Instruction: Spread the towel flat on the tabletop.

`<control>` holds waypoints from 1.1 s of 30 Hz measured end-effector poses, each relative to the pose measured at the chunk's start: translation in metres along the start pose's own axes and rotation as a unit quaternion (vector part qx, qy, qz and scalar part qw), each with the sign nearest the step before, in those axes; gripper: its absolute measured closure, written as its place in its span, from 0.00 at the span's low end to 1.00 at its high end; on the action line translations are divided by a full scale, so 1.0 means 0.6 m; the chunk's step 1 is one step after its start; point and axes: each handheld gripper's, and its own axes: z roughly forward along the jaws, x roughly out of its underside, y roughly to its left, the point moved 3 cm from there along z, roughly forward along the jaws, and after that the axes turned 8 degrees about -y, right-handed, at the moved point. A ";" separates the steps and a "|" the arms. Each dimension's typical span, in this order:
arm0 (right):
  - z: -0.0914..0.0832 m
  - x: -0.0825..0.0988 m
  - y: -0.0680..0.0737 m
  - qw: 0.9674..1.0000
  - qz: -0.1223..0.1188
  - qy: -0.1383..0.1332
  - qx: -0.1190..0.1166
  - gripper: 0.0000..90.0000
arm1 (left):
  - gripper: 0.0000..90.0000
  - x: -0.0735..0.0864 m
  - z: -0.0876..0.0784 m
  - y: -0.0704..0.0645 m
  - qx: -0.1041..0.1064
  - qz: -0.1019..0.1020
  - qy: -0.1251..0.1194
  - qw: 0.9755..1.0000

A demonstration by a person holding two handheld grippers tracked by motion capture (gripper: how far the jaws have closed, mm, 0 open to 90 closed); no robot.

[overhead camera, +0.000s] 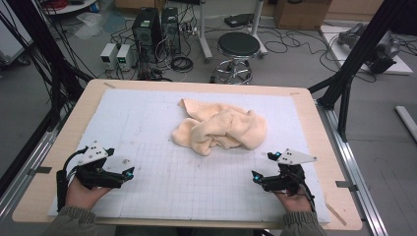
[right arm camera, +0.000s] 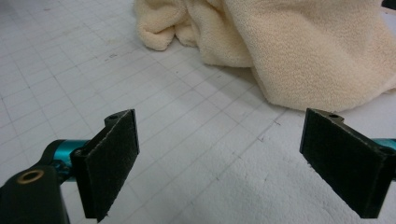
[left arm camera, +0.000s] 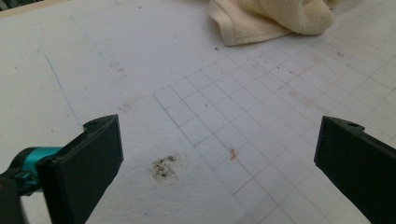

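You held both grippers — left gripper (overhead camera: 129, 173), right gripper (overhead camera: 255, 177) — low on the counter (overhead camera: 314, 128), jaws apart and empty; the crumpled towel (overhead camera: 220, 129) lay mid-mat, well apart from both.

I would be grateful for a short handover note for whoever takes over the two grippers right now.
Left gripper: jaws wide open, nothing between them, resting near the front left of the white grid mat.
Right gripper: jaws wide open, empty, near the front right of the mat.
Cream towel: crumpled in a heap at mid-mat, ahead of both grippers and apart from them; the right gripper is nearer to it.
Done: nothing visible; the towel is untouched.
Left: probably reach in, grip the towel and spread or fold it.
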 end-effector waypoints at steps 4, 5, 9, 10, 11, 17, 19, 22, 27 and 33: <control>-0.002 0.003 -0.004 1.000 0.004 0.000 0.000 0.12 | 0.02 -0.001 0.005 0.000 0.000 0.001 0.003 1.000; -0.003 0.004 -0.003 1.000 0.006 -0.001 0.000 0.12 | 0.02 0.000 0.006 -0.001 0.001 0.001 0.005 1.000; -0.002 0.003 -0.001 1.000 0.004 -0.001 -0.001 0.12 | 0.02 0.002 0.004 -0.002 0.003 0.000 0.004 1.000; -0.003 0.002 0.000 1.000 0.002 0.001 -0.001 0.12 | 0.02 0.002 0.004 -0.002 0.003 0.000 0.004 1.000; -0.003 0.002 0.002 1.000 0.002 0.001 -0.002 0.12 | 0.02 0.001 0.003 -0.001 0.003 0.000 0.002 1.000; -0.004 0.001 0.004 1.000 0.001 0.001 0.000 0.12 | 0.02 0.001 0.003 -0.002 0.006 0.001 0.001 1.000; -0.004 0.001 0.003 1.000 0.000 -0.001 0.000 0.12 | 0.02 0.001 0.003 -0.002 0.005 -0.001 0.002 1.000; -0.003 0.001 0.002 1.000 -0.003 -0.002 0.001 0.12 | 0.02 0.001 0.002 -0.001 0.005 -0.001 0.000 1.000; -0.002 -0.002 0.001 1.000 0.001 -0.004 0.002 0.12 | 0.02 0.001 0.005 -0.003 0.006 -0.001 0.001 1.000; 0.005 -0.023 -0.006 1.000 -0.012 -0.017 0.012 0.12 | 0.02 -0.005 0.009 -0.004 0.006 -0.002 -0.003 1.000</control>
